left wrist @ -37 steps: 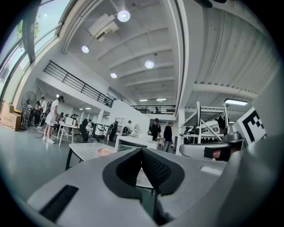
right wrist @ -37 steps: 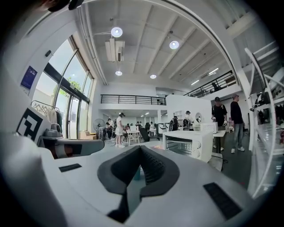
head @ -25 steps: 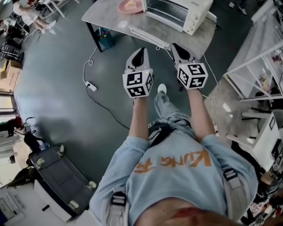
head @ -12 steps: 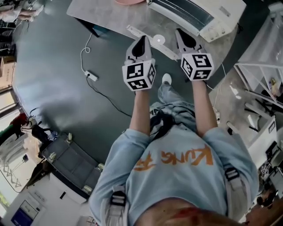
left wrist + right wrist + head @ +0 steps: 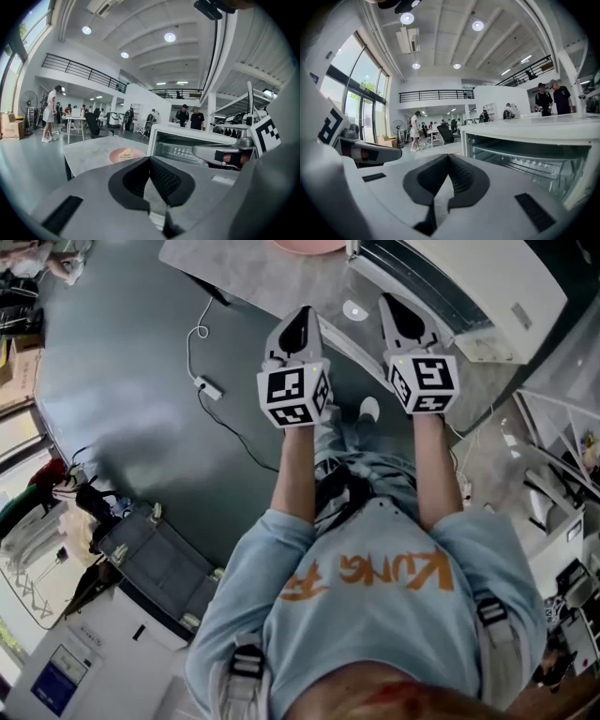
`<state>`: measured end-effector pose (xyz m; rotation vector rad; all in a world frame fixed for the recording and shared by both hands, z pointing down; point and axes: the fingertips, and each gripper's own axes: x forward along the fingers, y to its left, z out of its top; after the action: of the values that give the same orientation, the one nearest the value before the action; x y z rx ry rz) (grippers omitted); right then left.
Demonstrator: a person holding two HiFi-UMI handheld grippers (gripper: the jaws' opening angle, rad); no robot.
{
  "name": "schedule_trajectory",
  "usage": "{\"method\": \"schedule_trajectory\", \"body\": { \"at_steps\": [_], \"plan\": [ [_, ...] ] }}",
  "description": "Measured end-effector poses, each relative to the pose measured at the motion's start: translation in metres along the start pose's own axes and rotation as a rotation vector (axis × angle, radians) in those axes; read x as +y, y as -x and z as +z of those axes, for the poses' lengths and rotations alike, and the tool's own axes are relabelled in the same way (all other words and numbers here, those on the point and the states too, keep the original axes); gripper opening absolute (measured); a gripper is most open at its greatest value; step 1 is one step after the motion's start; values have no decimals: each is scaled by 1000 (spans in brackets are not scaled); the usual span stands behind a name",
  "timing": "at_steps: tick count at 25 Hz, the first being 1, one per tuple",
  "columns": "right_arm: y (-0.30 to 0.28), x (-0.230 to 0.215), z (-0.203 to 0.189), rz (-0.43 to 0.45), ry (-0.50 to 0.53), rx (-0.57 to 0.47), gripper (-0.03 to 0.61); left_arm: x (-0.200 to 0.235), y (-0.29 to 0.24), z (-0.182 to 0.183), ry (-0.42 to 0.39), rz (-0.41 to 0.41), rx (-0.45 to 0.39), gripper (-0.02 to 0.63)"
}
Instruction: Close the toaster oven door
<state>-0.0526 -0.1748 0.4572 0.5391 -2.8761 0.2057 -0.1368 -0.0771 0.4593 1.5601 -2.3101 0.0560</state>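
The white toaster oven stands on the grey table at the top right, its glass door folded down toward me. My left gripper is shut and empty, its tips over the door's front edge. My right gripper is likewise shut and empty, just in front of the oven's open mouth. In the left gripper view the oven lies ahead behind the shut left gripper. The right gripper view shows the open cavity with its wire rack past the shut right gripper.
A pink plate with a slice of cake sits on the table left of the oven. On the floor lie a power strip and cable. A grey cart stands lower left, white shelving at the right. People stand far off.
The table and oven have come closer and shifted right in the head view. Both grippers have advanced from before the table edge to over the open door. Both stayed shut.
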Motion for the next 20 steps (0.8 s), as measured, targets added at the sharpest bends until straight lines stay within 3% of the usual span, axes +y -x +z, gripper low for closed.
{"method": "schedule_trajectory", "body": {
  "at_steps": [6, 14, 20],
  "plan": [
    [5, 2, -7, -39, 30, 68, -2, -8, -19, 0, -41, -85, 49, 2],
    [-1, 3, -62, -72, 23, 180, -3, -20, -44, -58, -164, -233, 253, 2],
    [3, 13, -91, -121, 29, 225, -3, -27, -46, -98, -326, -365, 349, 2]
  ]
}}
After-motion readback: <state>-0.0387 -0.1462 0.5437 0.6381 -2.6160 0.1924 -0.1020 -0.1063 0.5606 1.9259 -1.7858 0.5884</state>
